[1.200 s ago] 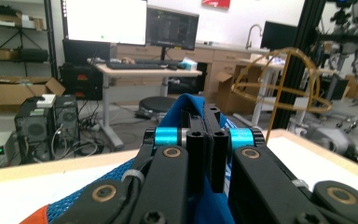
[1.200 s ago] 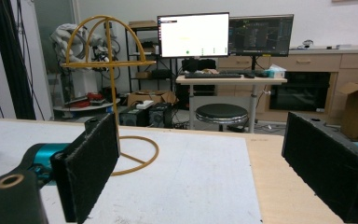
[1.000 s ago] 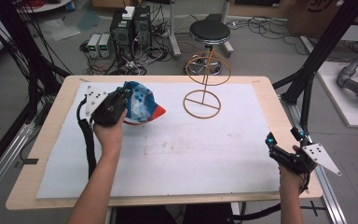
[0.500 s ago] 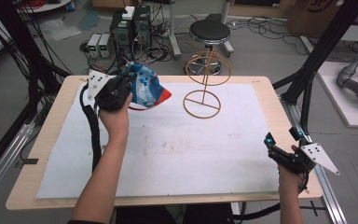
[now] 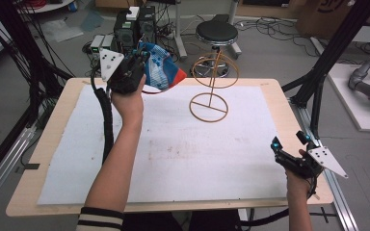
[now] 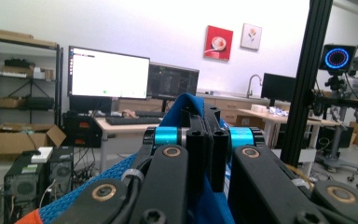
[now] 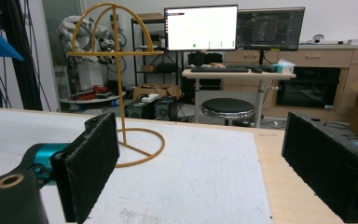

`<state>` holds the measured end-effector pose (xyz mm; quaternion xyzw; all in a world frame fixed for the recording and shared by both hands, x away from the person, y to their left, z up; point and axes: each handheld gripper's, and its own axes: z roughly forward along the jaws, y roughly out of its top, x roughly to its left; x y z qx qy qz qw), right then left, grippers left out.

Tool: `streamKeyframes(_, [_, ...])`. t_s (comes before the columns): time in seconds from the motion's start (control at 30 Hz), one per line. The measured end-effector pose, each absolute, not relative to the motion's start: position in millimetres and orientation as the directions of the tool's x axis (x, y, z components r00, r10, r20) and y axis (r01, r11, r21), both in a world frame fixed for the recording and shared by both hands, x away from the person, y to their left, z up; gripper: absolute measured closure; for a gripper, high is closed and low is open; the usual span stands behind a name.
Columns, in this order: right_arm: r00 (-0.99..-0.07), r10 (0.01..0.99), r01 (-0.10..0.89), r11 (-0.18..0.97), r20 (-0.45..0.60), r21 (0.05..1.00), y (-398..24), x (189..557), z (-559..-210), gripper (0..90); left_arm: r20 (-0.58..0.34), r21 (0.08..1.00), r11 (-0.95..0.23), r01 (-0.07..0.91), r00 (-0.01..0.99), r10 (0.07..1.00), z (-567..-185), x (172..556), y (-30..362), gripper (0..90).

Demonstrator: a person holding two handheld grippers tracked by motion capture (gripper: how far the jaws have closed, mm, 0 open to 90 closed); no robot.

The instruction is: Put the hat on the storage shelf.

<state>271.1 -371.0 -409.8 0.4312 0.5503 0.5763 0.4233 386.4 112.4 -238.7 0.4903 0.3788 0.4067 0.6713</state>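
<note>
High view: left gripper point(image 5: 136, 61) is clamped on a blue cap point(image 5: 159, 72), raised above the desk's point(image 5: 270, 103) far-left corner; right gripper point(image 5: 289, 144) rests with jaws apart.

My high cam sits above the near edge of the surface point(image 5: 270, 96), looking forward and down; whole top in frame, both forearms coming in from the bottom. Left tool point(image 5: 134, 65) cam is lifted off the surface and faces level into the room: monitors point(image 6: 108, 73), desks, a black post point(image 6: 303, 79), with its own jaws and blue cloth point(image 6: 179, 105) right up against the lens. Right tool point(image 5: 289, 142) cam is low at the near right corner, looking across the surface toward the far edge, jaws close at both sides. It shares the yellow wire stand point(image 5: 212, 84) and the black stool point(image 5: 217, 32) with my high cam; both tool cams catch the same monitors.
</note>
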Motion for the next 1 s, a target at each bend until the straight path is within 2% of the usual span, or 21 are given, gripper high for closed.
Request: streamKeyframes(1.0, [-0.277,0.960,-0.004,-0.039,0.036,0.999,-374.1,267.5,-413.0,10.8,-0.088,0.944,0.206,-0.258,0.405,0.910,-196.0,423.1,65.2,89.2])
